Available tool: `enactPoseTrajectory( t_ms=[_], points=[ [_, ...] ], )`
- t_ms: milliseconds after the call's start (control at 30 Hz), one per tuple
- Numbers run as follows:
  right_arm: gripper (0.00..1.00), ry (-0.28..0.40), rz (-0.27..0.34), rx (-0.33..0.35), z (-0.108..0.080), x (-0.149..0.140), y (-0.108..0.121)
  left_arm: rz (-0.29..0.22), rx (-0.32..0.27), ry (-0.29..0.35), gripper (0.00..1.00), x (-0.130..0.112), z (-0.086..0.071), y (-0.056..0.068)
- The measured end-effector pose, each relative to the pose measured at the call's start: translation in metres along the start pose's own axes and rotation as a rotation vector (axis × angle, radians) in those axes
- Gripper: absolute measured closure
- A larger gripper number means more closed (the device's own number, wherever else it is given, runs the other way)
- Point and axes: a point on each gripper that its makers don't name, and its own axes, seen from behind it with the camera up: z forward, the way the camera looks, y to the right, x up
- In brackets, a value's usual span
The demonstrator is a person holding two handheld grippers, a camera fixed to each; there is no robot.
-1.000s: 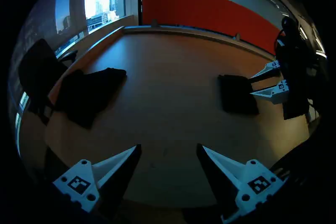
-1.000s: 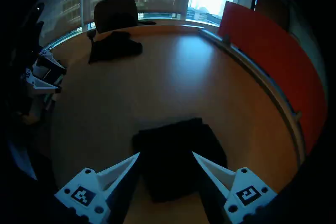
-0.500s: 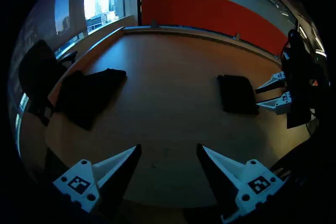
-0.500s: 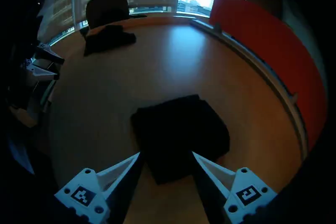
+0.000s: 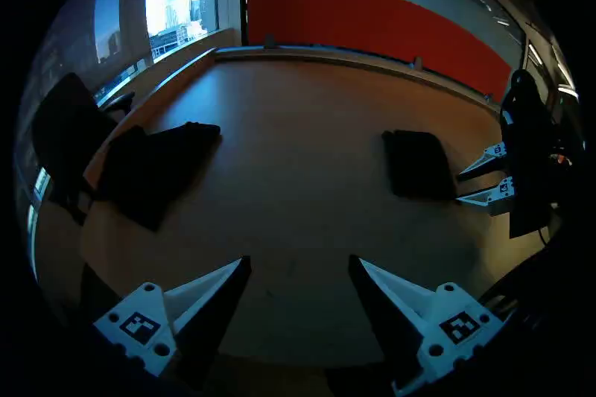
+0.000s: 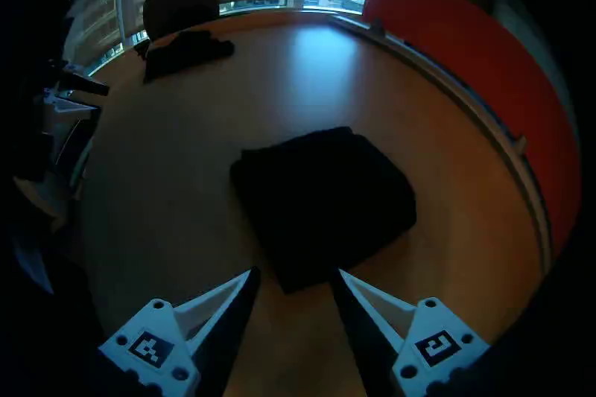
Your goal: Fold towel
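Black towel [image 6: 324,207] looks folded, flat on worktop [image 6: 186,173]. Right tongs [image 6: 294,270], left tongs [image 5: 298,259]: both spread, empty. Next, likely: grab crumpled cloth [image 5: 153,166] at far edge.

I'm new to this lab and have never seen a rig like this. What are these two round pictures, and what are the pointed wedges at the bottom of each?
There is no robot here. A person holds a two-finger tool in each hand, and each tool carries a fisheye camera looking along its fingers. The wedges are those fingers. The left gripper view shows the left hand-held gripper, open and holding nothing, over the brown wooden table. The right gripper view shows the right hand-held gripper, also open, its tips at the near edge of the dark folded towel. A crumpled dark cloth heap lies farther off, beside a dark office chair.
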Motion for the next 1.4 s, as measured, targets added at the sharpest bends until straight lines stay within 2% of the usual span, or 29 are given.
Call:
enactPoseTrajectory(
  t_ms=[500,900,1400],
  points=[
    [0.57,-0.021,0.038,-0.003,0.005,-0.016,-0.003,-0.004,-0.001,-0.003,0.03,-0.004,-0.001,0.0],
    [0.65,-0.026,0.059,-0.003,0.012,-0.019,-0.005,-0.003,0.0,-0.007,0.03,-0.005,-0.001,0.0],
    [0.94,-0.014,0.09,-0.004,0.012,-0.017,-0.007,-0.001,-0.003,-0.009,0.03,-0.006,-0.001,0.001]
  ],
)
